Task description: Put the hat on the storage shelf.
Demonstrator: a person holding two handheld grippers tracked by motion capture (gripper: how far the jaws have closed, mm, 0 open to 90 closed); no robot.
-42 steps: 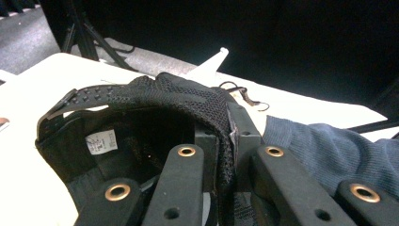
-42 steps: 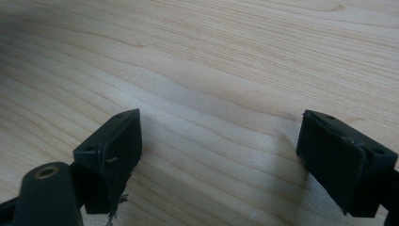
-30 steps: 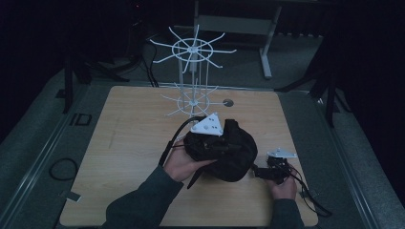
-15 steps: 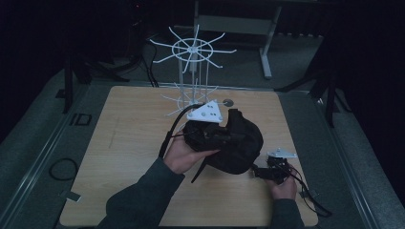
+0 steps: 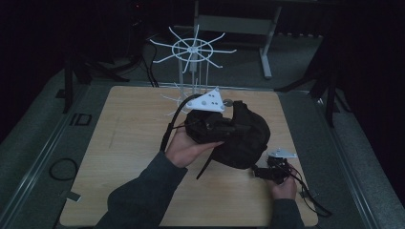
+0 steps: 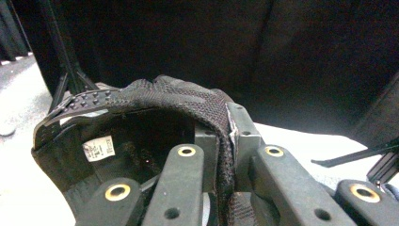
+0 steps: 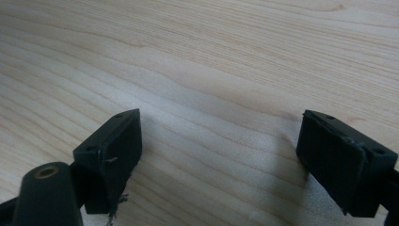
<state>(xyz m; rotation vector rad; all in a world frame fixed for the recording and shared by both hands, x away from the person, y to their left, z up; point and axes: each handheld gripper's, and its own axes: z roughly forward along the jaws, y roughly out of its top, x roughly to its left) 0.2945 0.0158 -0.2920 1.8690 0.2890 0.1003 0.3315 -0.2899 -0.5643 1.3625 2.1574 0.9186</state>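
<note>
Wooden bench (image 5: 124, 157), white spoked rack (image 5: 193, 50) at its far edge. Black cap (image 5: 239, 136) lifted mid-bench, just short of the rack, band pinched in clamped left gripper (image 6: 225, 155). Right gripper (image 7: 219, 155) low on bare wood, gaping wide, empty, farther from rack.

High view: dim, dark surroundings, only the counter (image 5: 119, 143) lit. Both gripper views: brighter; near jaws soft-focused, casting soft shadows.
</note>
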